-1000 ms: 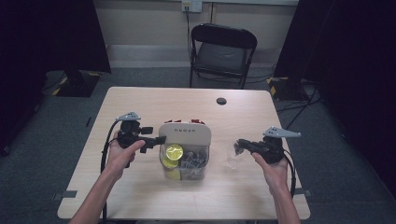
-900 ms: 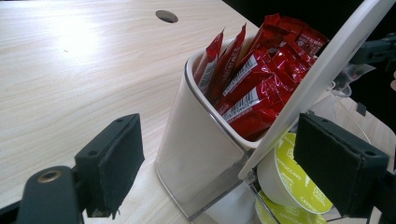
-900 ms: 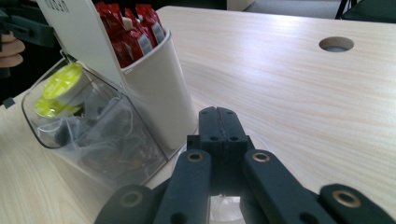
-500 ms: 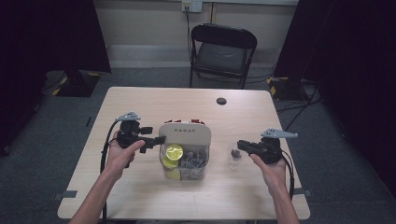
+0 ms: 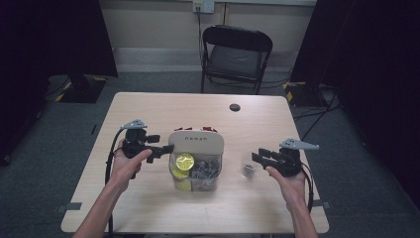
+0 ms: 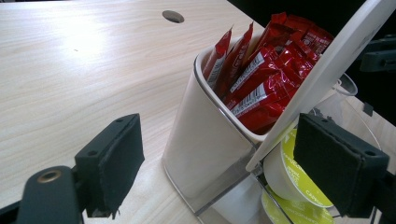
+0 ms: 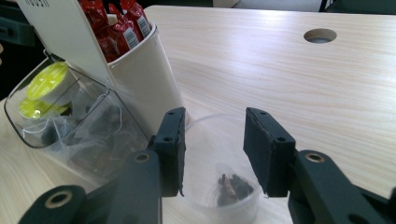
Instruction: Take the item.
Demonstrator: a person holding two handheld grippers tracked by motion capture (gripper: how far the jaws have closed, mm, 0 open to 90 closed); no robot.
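table (image 5: 163,109): pale matt wood | cup (image 7: 219,154): clear plastic | sachets (image 6: 261,74): glossy red foil

The white lid (image 5: 196,141) of the organiser carries a short line of spaced letters, too small to read. The red sachets (image 6: 261,79) show white barcode panels with tiny print, and the yellow-green capsule lids (image 6: 299,179) bear pale lettering, none of it legible

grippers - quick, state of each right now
left gripper: jaws open around the organizer, not pressing it.
right gripper: jaws just opened, clear cup between them, released.
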